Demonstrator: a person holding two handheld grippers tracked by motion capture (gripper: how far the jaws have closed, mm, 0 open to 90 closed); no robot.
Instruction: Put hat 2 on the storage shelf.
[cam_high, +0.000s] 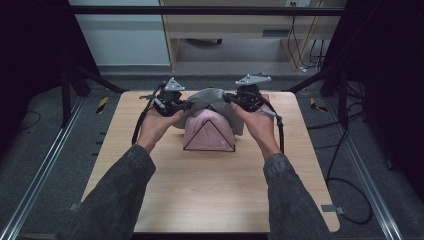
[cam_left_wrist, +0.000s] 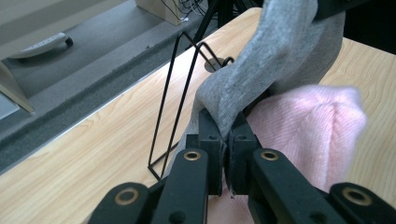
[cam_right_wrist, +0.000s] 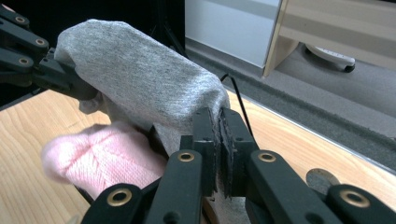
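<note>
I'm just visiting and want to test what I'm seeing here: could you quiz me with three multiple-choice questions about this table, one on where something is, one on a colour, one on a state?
1. Where does the pink knit cap sit?
A. on the black wire stand at mid-table
B. on the floor
C. at the table's near edge

2. What colour is the cloth held between the two grippers?
A. blue
B. grey
C. white

3. How do the jaws of the left gripper stand?
A. wide open
B. open beside the cloth
C. shut on the cloth

Answers:
1 A, the high view shows the cap draped over the wire frame.
2 B, both gripper views show grey fabric.
3 C, the left gripper view shows the pads pinching a grey fold; the right gripper clamps it likewise.
</note>
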